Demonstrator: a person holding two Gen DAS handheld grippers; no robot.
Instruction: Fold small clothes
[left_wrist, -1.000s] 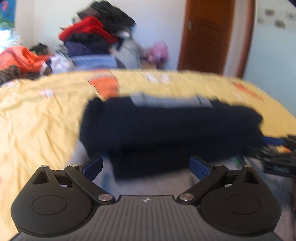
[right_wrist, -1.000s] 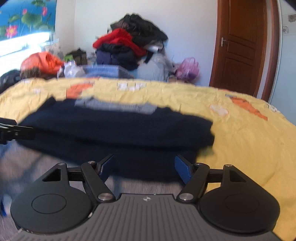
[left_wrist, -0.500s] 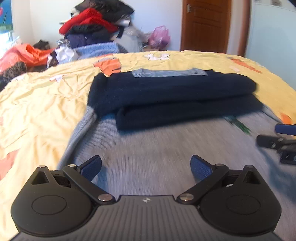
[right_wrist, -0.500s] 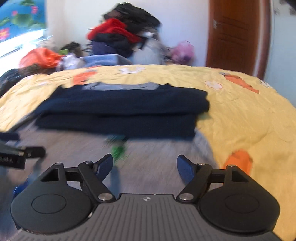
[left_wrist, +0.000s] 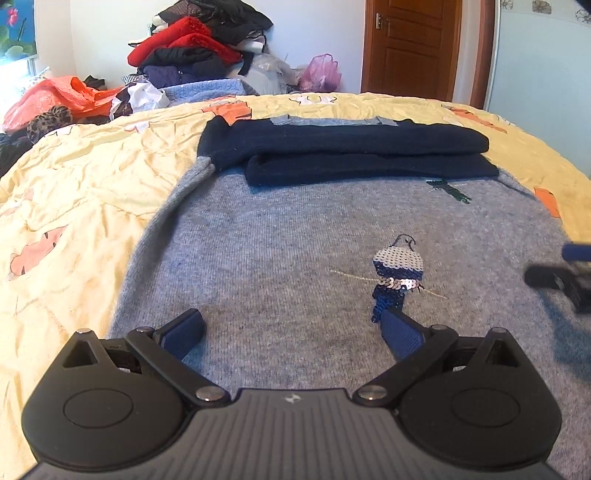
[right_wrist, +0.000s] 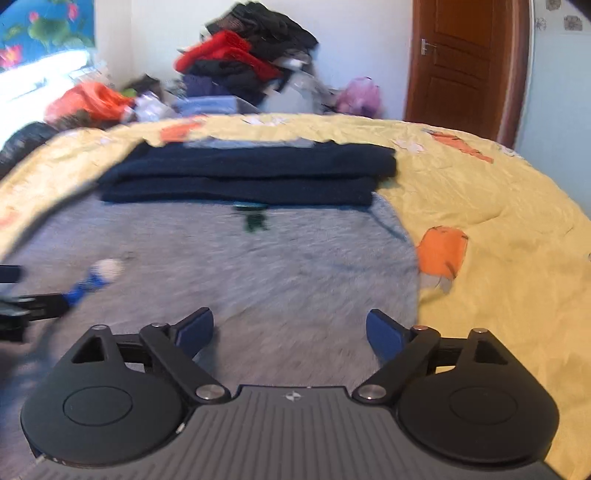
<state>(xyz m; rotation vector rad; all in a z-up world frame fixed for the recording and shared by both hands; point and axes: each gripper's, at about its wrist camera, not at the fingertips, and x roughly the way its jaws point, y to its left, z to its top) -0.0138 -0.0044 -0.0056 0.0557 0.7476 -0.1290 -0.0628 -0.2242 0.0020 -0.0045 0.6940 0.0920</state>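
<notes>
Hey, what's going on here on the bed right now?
A person with two handheld grippers is folding a grey sweater spread on a yellow bedspread. Its navy sleeves are already folded across the top. The left gripper and right gripper are both open above the lower body, holding nothing.

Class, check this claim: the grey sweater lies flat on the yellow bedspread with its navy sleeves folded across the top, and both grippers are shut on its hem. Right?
Not quite. Both wrist views show the left gripper and right gripper open, fingers spread, gripping nothing. The rest holds: the grey sweater lies flat on the yellow bedspread, navy sleeves folded across its top.
</notes>
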